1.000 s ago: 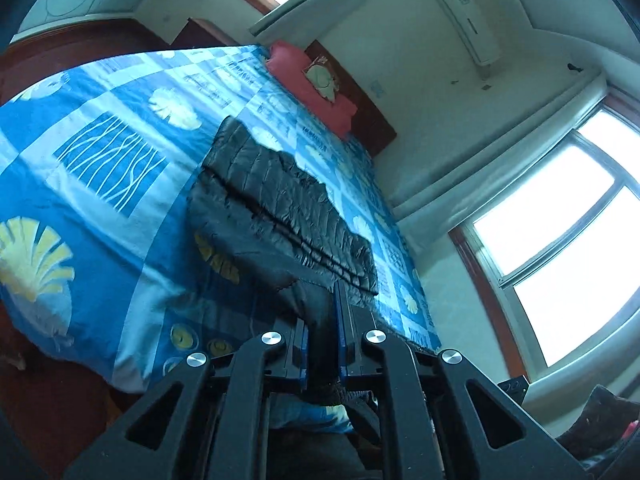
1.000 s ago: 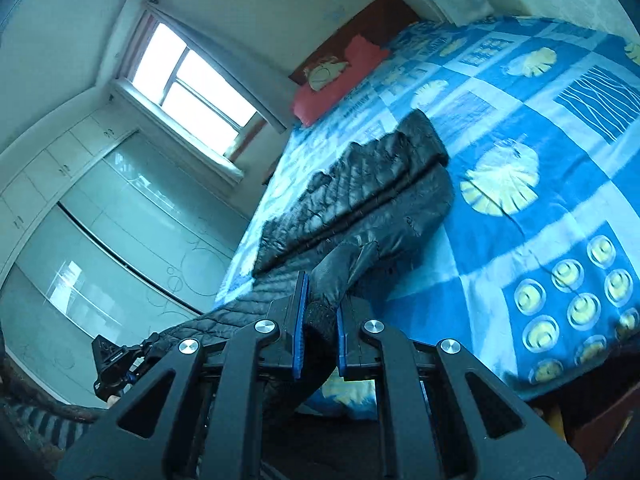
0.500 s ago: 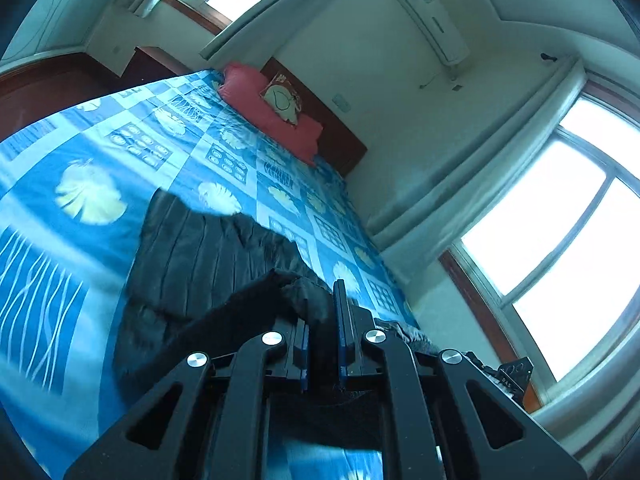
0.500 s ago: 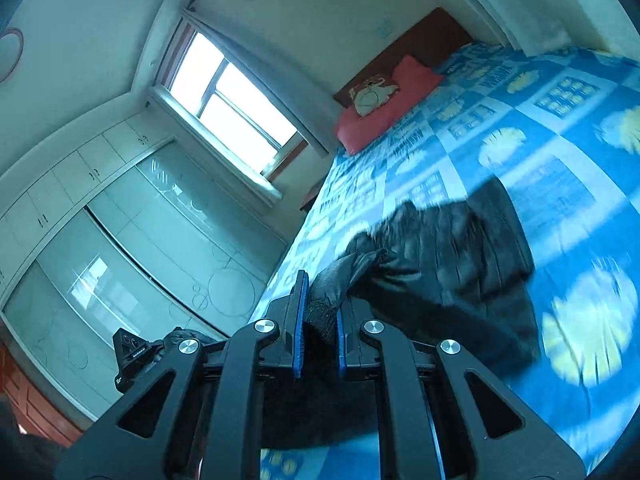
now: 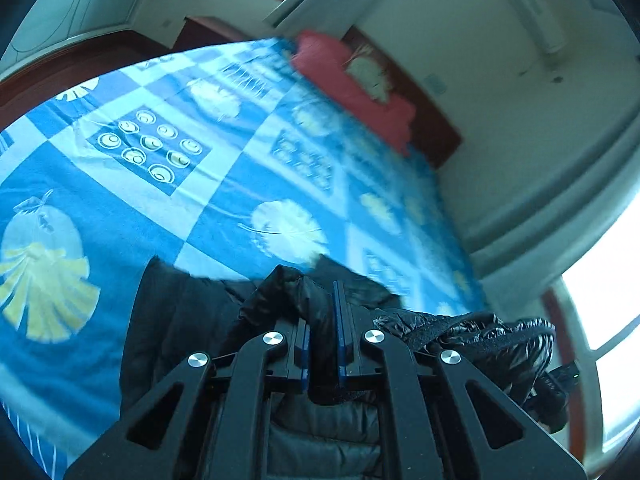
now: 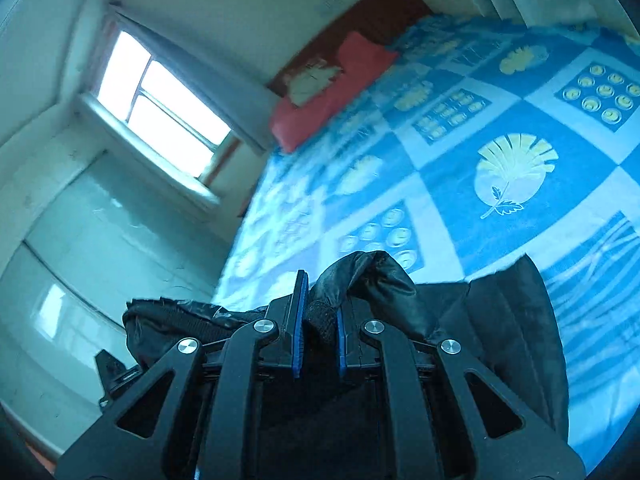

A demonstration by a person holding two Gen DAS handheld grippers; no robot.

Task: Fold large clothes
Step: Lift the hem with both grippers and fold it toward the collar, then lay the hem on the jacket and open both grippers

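Left hand-held gripper (image 5: 323, 320) pinches a bunched fold of the black quilted jacket (image 5: 180, 320) between its blue pads, and the right hand-held gripper (image 6: 318, 320) pinches another bunch of the same jacket (image 6: 504, 320). Between them the garment hangs over the blue patterned bed (image 5: 224, 200), near its foot edge. A red pillow (image 6: 320, 108) lies at the head edge.

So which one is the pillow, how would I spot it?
Find the big bed with the blue patchwork bedspread and look to its far end, by the dark wooden headboard. The flat red pillow lies there, the only red thing on the bed, with a pale picture on it.
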